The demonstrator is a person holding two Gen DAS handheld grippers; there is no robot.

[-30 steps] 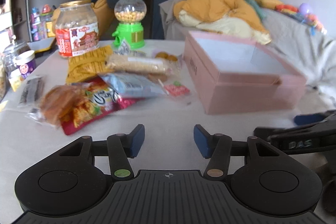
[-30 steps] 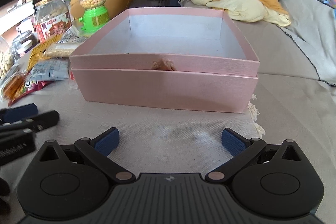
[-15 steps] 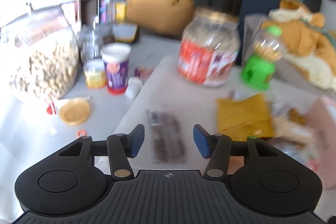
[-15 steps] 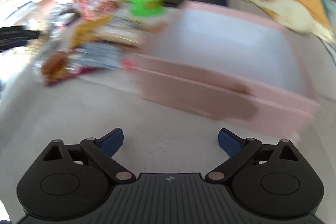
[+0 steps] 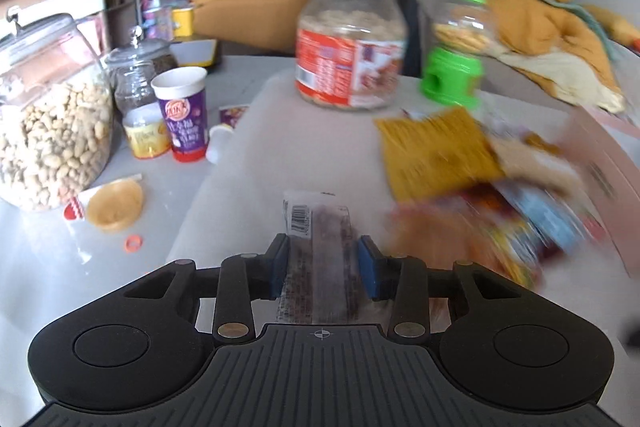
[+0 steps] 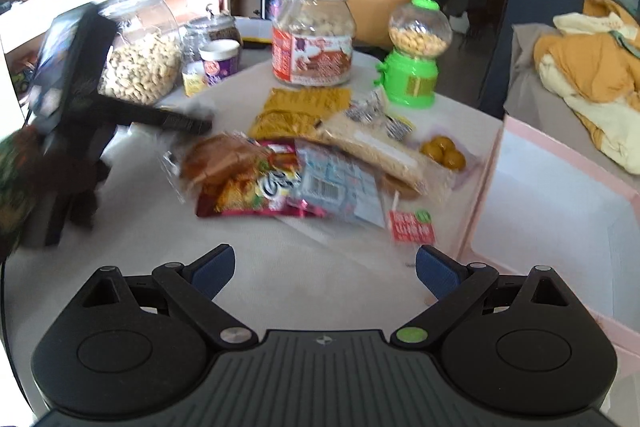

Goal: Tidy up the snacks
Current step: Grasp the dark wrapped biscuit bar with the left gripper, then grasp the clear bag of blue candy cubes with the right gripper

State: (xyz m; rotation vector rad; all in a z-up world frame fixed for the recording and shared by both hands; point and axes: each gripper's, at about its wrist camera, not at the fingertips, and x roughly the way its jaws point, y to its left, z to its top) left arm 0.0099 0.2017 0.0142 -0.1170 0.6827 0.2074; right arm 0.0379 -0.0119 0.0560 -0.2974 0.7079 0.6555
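pink box (image 6: 560, 195) open, at table's right edge | snack pile (image 6: 304, 163) just left of box | dark snack packet (image 5: 320, 239) flat on cloth, between left gripper (image 5: 323, 263) jaws, which are closing, pads beside its edges | right gripper (image 6: 325, 269) spread wide, empty, above cloth

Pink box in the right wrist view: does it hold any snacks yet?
No, the visible part of the pink box shows only bare white floor; the snack packets lie outside it.

Snack pile (image 5: 500, 211): motion-blurred, labels unreadable. Pink box (image 6: 560, 211): cut by right edge. Dark-wrapped bar (image 5: 320, 259): near end hidden under tongs.
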